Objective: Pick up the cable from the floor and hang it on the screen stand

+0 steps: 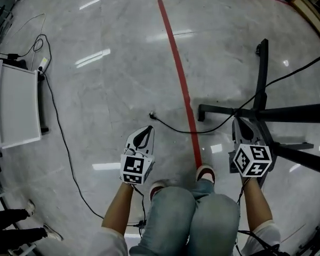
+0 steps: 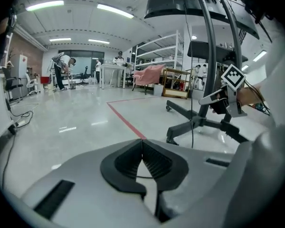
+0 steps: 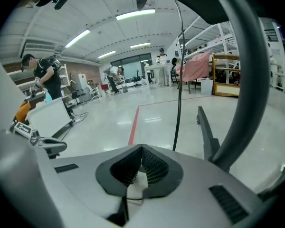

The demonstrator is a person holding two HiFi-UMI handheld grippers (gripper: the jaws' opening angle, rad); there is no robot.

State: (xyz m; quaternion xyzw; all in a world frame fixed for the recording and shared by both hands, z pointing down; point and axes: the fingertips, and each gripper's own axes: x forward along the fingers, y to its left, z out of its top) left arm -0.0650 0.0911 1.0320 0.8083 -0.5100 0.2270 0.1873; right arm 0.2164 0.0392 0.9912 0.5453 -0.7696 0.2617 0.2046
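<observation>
The thin black cable lies on the grey floor, its plug end just ahead of my left gripper. From there it runs right across the red line, under a leg of the black screen stand, and off to the right. My left gripper is low over the floor, shut and empty; in the left gripper view its jaws meet with nothing between them. My right gripper hovers over the stand's legs, also shut and empty. A stretch of cable hangs down beside the stand's pole.
A red tape line crosses the floor between the grippers. A white cabinet stands at the left with another black cable trailing past it. The person's knees are at the bottom. People work at far tables.
</observation>
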